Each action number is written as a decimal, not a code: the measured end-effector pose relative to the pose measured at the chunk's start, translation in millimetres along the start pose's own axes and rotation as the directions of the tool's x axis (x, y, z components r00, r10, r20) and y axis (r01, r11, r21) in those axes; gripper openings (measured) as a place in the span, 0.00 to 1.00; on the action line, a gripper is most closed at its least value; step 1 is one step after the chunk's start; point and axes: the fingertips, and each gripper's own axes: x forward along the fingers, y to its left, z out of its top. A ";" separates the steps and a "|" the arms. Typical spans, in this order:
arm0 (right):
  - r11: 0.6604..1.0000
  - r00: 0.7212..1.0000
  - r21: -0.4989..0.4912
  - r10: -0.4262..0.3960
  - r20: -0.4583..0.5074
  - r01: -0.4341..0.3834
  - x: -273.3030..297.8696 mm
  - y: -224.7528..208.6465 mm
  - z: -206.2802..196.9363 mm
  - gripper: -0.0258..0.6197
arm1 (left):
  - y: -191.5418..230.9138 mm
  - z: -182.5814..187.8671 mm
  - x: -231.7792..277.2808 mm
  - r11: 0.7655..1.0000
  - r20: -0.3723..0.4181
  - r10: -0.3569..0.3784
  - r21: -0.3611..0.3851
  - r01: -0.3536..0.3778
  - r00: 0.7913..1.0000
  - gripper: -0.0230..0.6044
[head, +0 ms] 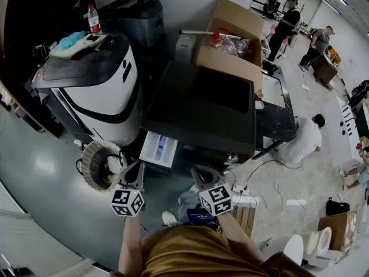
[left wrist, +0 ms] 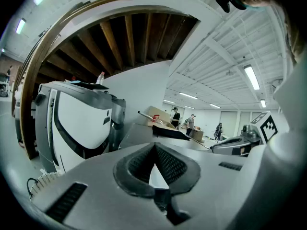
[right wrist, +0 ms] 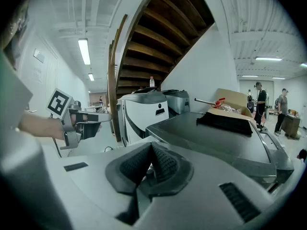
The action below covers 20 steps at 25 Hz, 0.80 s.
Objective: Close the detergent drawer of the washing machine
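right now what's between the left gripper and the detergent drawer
Nothing; the head view shows only bare floor between left gripper and detergent drawer.

White detergent drawer [head: 158,149] juts open from the dark-topped washing machine [head: 196,105]

A plastic bottle [head: 93,19] with a red cap is standing upright on a white and black appliance [head: 101,94], with a blue cloth [head: 71,40] lying near it. A woven basket [head: 99,165] is sitting on the floor just beside that appliance. An open cardboard box [head: 233,39] is resting further back. A person in white [head: 304,142] is crouching at the right, and white cables [head: 277,183] are trailing nearby.
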 end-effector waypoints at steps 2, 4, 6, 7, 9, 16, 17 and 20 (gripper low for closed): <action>1.000 1.000 0.000 0.001 0.001 -0.001 0.9 0.4 0.9 0.06 | 1.8 -0.4 -0.6 1.000 -0.001 0.003 -0.005 -0.003 1.000 0.07; 1.000 1.000 0.000 0.003 0.000 -0.003 1.5 1.4 1.4 0.06 | 3.2 -0.8 -1.6 1.000 -0.001 0.005 -0.010 -0.005 1.000 0.07; 1.000 1.000 0.000 0.004 0.000 -0.004 1.9 2.8 1.6 0.06 | 4.5 -1.1 -2.8 1.000 0.000 0.007 -0.011 -0.007 1.000 0.07; 1.000 1.000 0.000 0.005 0.001 -0.005 2.3 3.4 1.6 0.06 | 5.3 -1.2 -3.4 1.000 0.000 0.008 -0.011 -0.008 1.000 0.07; 1.000 1.000 0.000 0.006 0.002 -0.006 3.1 4.4 1.7 0.06 | 7.3 -1.6 -4.4 1.000 0.000 0.011 -0.016 -0.011 1.000 0.07; 0.999 1.000 0.029 0.021 0.002 -0.021 6.0 4.5 1.2 0.06 | 12.0 -7.4 -4.3 1.000 -0.012 0.018 -0.025 -0.018 1.000 0.07; 0.999 1.000 0.029 0.021 0.003 -0.021 6.5 4.2 1.2 0.06 | 12.8 -8.6 -4.2 0.999 -0.015 0.019 -0.026 -0.020 1.000 0.07; 0.999 1.000 0.028 0.025 0.001 -0.025 8.4 3.5 0.4 0.06 | 15.9 -12.3 -4.6 0.999 -0.022 0.028 -0.032 -0.029 0.999 0.07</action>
